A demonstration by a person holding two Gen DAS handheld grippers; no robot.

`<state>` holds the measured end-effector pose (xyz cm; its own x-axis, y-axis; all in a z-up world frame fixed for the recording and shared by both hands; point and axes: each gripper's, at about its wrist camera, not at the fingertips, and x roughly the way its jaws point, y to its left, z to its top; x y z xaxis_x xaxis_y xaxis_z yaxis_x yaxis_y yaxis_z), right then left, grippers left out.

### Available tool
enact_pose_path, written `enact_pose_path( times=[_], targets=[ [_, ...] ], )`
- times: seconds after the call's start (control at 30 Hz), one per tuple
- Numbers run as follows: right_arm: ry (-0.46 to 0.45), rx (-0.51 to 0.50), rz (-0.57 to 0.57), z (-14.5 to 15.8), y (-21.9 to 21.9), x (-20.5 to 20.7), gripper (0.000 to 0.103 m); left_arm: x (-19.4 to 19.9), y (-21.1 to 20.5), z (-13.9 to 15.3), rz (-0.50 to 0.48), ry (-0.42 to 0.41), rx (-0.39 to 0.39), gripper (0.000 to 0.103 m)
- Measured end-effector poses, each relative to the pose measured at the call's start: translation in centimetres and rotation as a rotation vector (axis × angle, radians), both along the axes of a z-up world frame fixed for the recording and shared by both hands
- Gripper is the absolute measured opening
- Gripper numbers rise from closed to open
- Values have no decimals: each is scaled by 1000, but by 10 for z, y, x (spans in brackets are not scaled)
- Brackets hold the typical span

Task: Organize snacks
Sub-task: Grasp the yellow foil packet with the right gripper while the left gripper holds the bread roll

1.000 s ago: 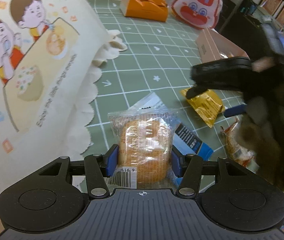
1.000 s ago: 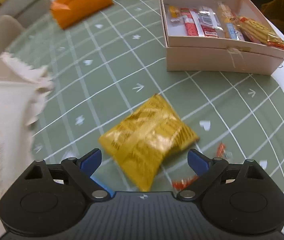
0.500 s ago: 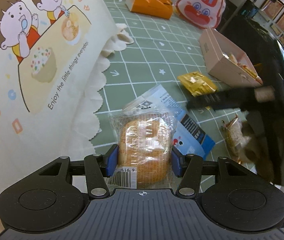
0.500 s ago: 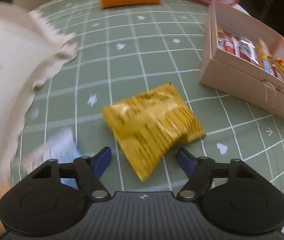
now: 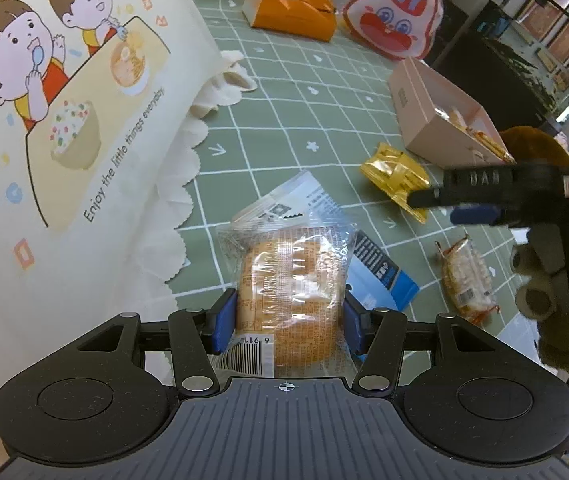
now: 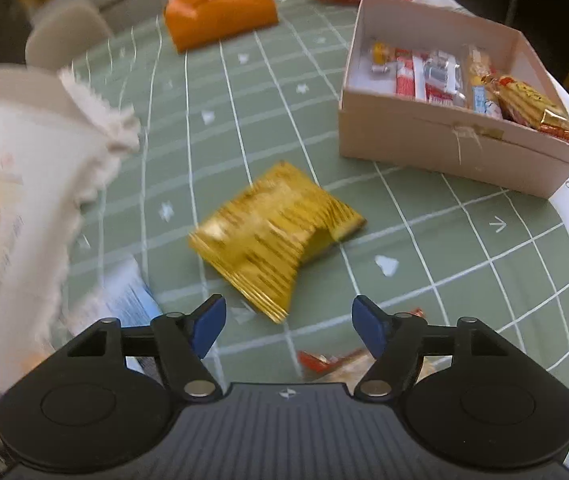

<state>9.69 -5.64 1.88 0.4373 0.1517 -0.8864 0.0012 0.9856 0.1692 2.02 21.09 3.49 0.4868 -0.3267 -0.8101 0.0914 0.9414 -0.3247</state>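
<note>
The left gripper (image 5: 289, 318) clamps a wrapped cake (image 5: 290, 284). The right gripper (image 6: 288, 326), jaws just opening slightly, hangs empty above a gold packet (image 6: 272, 232); the snack box (image 6: 444, 152) stands far right.

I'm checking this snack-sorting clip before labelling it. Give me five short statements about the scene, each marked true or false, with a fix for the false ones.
1. The left claw is shut on the clear-wrapped cake. True.
2. The right claw is clamped on the yellow packet. False: the packet lies on the green checked cloth ahead of the pads, which do not touch it; the jaws have just been narrowing and widened slightly.
3. The pink box already holds several wrapped snacks. True.
4. The orange tissue box sits inside the pink box. False: it stands apart, at the far side of the cloth.
5. A blue-and-white packet lies under the held cake. True.
</note>
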Motion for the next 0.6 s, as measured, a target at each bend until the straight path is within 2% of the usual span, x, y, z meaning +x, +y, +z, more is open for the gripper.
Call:
enact_pose_path(
  times=[0.07, 0.23, 0.27, 0.3, 0.37, 0.47, 0.6],
  targets=[
    [-29, -24, 7, 2, 8, 6, 72, 0, -1, 1, -3, -1, 2, 58],
    [-86, -207, 145, -3, 39, 34, 73, -2, -10, 4, -24, -2, 19, 58],
    [-75, -245, 142, -4, 40, 41, 73, -3, -11, 5, -29, -2, 23, 58],
    [-45, -273, 91, -6, 40, 48, 73, -4, -12, 6, -31, -2, 24, 58],
    [29, -209, -33, -2, 30, 54, 73, -5, -12, 7, -27, -3, 20, 58],
    [56, -22, -152, 1, 15, 51, 73, -6, -11, 8, -21, -2, 24, 58],
    [101, 7, -262, -12, 12, 73, 73, -5, -12, 7, -20, 3, 46, 58]
  ],
)
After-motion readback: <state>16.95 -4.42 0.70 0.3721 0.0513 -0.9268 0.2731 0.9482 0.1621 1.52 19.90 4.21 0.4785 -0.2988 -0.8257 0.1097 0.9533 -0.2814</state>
